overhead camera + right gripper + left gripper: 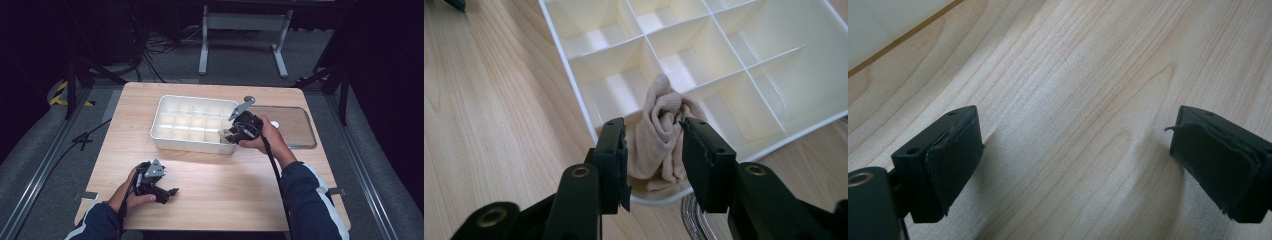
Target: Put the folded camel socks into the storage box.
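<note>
A beige cloth [663,135] is pinched by the right hand-held gripper [654,150] over the tray's [574,95] corner cell — the left hand-held gripper [1075,160] is held spread above the counter [1088,75].

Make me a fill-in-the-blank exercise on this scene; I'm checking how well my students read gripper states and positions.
1. The right gripper is shut on a beige ____.
2. The rolled cloth is held over a corner compartment of the white divided ____.
3. The left gripper has its fingers spread ____ above the bare wooden table.
4. A clear lid lies flat on the table to the ____ of the tray in the high view.

Missing words: cloth; tray; open; right
</note>
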Demonstrator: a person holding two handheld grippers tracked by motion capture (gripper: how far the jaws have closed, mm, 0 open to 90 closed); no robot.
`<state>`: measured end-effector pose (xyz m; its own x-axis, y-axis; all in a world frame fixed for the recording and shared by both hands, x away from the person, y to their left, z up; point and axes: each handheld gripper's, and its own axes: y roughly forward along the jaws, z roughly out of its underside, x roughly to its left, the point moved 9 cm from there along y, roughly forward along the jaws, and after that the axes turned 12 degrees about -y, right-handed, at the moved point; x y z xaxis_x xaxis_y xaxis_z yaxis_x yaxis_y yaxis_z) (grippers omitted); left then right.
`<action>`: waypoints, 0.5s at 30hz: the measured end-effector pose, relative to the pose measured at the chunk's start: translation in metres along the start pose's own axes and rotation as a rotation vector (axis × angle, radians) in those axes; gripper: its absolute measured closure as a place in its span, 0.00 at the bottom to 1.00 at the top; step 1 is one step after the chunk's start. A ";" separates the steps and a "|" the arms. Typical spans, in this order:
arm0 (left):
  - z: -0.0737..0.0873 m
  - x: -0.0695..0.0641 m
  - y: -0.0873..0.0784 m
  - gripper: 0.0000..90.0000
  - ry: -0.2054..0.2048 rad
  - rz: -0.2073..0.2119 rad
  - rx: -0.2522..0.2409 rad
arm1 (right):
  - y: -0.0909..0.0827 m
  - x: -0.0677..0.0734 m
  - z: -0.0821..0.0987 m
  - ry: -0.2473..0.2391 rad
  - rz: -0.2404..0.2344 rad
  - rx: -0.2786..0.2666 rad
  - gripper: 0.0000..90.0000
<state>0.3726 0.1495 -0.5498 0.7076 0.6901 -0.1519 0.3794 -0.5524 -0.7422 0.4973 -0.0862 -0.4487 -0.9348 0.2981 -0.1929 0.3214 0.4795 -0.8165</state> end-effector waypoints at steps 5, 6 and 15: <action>0.000 0.000 0.000 0.08 0.000 0.000 0.000 | -0.011 0.000 0.003 0.001 0.018 -0.025 0.67; 0.000 0.000 0.000 0.08 0.000 0.000 0.000 | -0.014 0.002 0.005 -0.002 0.022 -0.025 0.66; -0.001 0.000 0.001 0.07 -0.003 0.000 -0.007 | -0.030 0.006 0.013 0.001 0.055 -0.053 0.60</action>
<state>0.3732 0.1484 -0.5501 0.7057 0.6916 -0.1537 0.3837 -0.5555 -0.7377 0.4798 -0.1091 -0.4325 -0.9155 0.3257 -0.2363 0.3797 0.5051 -0.7750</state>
